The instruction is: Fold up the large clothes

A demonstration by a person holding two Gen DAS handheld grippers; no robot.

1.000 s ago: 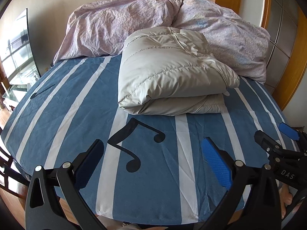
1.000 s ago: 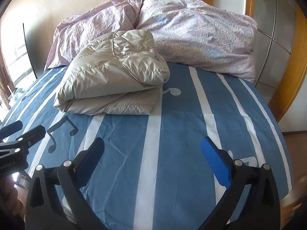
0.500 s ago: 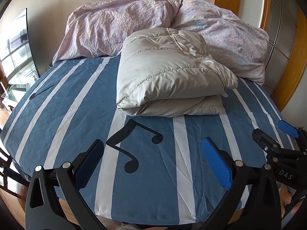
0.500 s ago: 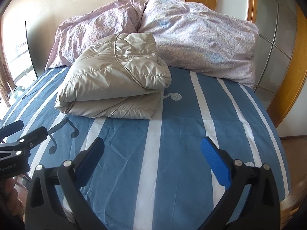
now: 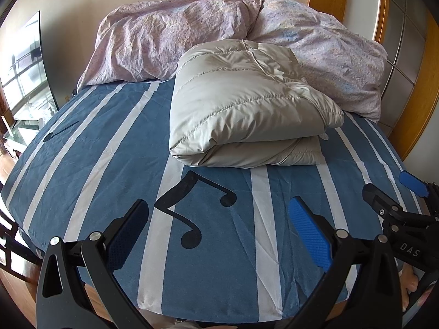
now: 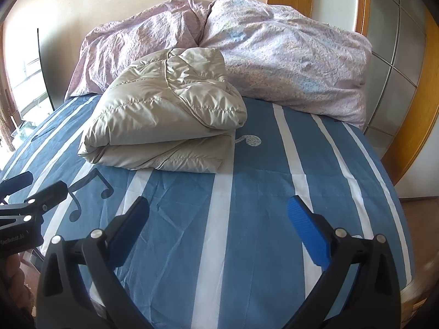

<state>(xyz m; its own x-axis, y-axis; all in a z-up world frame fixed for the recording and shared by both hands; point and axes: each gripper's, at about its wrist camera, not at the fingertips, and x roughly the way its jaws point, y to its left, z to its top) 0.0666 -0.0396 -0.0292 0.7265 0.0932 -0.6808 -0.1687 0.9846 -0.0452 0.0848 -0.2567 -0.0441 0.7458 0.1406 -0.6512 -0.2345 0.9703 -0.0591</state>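
Two hand-held grippers, left hand-held gripper and right hand-held gripper, hover spread wide and empty above the bed. Beyond them, the folded grey puffer jacket lies touching the bed's pink duvet. "DAS" is readable on the right one.

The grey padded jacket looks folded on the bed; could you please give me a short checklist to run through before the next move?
1. Grey padded jacket folded into a stacked bundle: ok.
2. Jacket lying fully on the striped blue sheet: ok, its far edge leans on the lilac duvet.
3. Left tool open and empty: ok.
4. Right tool open and empty: ok.
5. Both tools clear of the jacket: ok.
6. Loose sleeve tucked in at the back: cannot tell.
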